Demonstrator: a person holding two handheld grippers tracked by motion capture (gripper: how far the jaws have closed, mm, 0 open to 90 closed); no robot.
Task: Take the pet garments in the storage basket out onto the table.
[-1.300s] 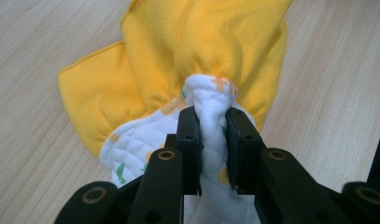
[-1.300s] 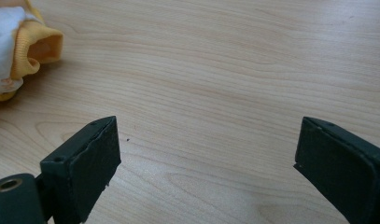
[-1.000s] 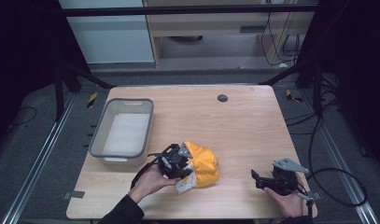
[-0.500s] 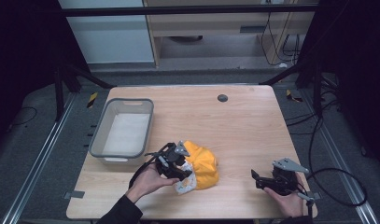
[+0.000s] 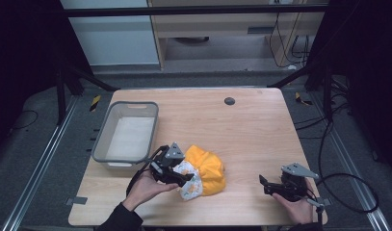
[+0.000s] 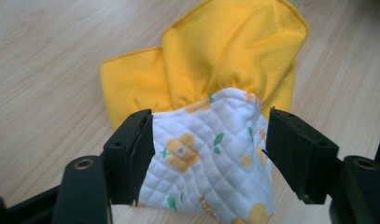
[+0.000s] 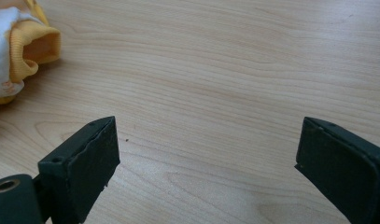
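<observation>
- Grey plastic bin on the left part of the tabletop; only a pale, bare floor shows inside it, no contents
- Yellow garment lies crumpled on the tabletop just right of the bin's near corner, clear of the bin; its white quilted lining with yellow flowers and green leaves is turned out at the near end
- Left claw sits at that quilted end; jaws have just been opening and now stand wide, the quilted fabric bulging between them
- In the left gripper view one pad lies against the fabric edge, the other stands slightly off it; no pinch visible
- Right claw rests low over bare wood near the front right of the tabletop, well apart from the garment; jaws spread wide, nothing between them
- Tabletop: light wood grain, rounded corners, small dark round disc near the far edge
- Surroundings: dark grey floor, black frame bars, cables at the right, pale cabinet beyond
</observation>
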